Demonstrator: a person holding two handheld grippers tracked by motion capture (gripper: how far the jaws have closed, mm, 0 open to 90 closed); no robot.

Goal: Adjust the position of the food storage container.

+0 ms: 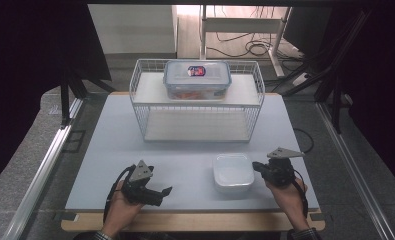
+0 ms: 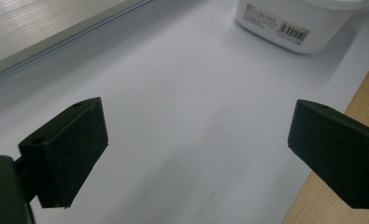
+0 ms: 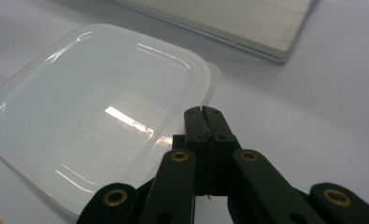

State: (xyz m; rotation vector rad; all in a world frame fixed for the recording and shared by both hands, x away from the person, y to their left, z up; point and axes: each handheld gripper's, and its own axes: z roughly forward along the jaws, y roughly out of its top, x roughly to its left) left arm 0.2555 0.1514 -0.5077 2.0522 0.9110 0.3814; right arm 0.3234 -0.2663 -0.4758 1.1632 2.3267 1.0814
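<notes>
A white square container with a translucent lid (image 1: pixel 233 172) sits on the white table top (image 1: pixel 185 150) near the front, right of centre. My right gripper (image 1: pixel 256 166) is just to its right, jaws shut together with nothing between them; in the right gripper view the closed tips (image 3: pixel 202 112) point at the corner of the lid (image 3: pixel 98 121). My left gripper (image 1: pixel 166 191) rests low at the front left, open and empty. In the left gripper view its two black pads (image 2: pixel 70 154) stand wide apart over bare table, with the container (image 2: pixel 294 23) farther off.
A white wire rack (image 1: pixel 197 100) stands at the back middle of the table. On its upper shelf lies a clear lidded food box (image 1: pixel 197 79) with a red and blue label. A wooden strip (image 1: pixel 195 221) edges the table's front. Metal rails run along both sides.
</notes>
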